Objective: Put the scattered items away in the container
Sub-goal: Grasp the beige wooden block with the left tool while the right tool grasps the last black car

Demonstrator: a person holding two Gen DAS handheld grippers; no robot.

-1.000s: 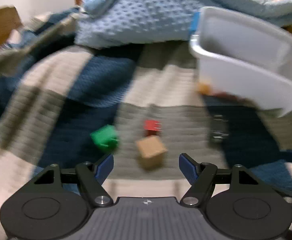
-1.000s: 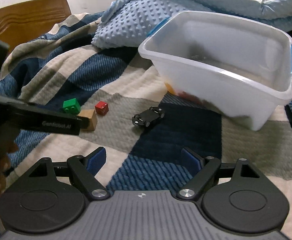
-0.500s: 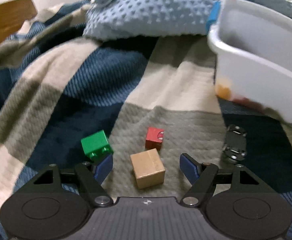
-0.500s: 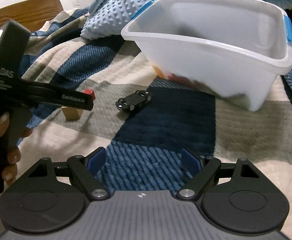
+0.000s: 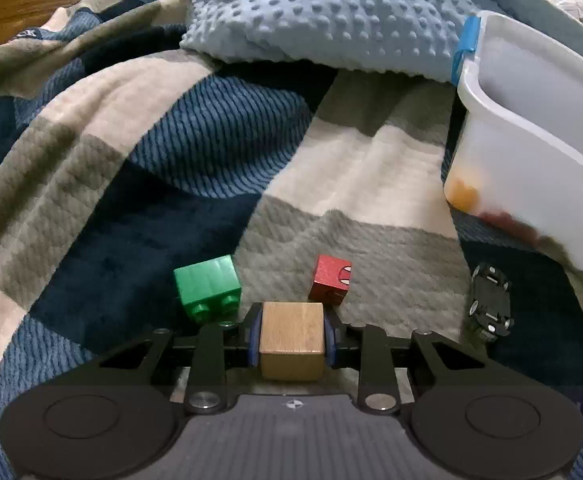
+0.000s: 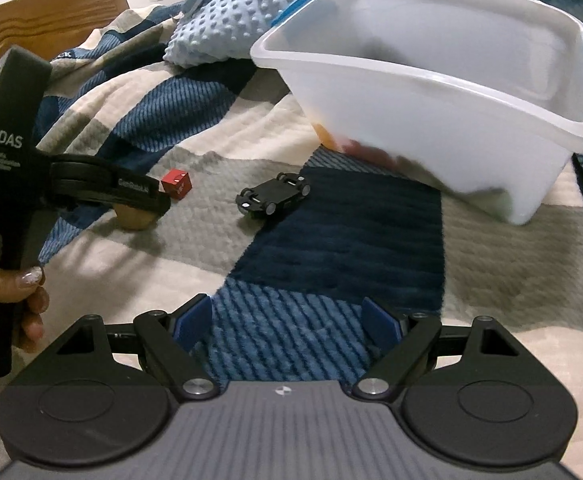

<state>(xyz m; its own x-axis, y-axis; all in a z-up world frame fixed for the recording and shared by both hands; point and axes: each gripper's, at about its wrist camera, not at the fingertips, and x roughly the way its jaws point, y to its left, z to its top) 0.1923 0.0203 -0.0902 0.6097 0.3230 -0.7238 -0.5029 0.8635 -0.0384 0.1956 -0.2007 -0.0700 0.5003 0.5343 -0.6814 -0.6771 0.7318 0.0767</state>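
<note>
Here the left gripper [image 5: 291, 340] is closing its jaws, both blue pads pressed on the wooden cube [image 5: 291, 345] on the checked blanket [image 5: 211, 144]. Just beyond lie a green brick [image 5: 207, 288] and a red cube [image 5: 330, 283]; an upturned black toy car [image 5: 489, 304] sits right of them. The right gripper [image 6: 287, 322] hangs wide, holding nothing. Farther back, the tilted white plastic tub [image 6: 451, 92] shows blurred orange and red shapes through its wall, unidentifiable.

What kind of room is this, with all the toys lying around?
Probably a bedroom, on top of a bed. The toys lie on a soft checked blanket, a bumpy blue blanket is piled behind, and a wooden headboard shows in the corner.
</note>
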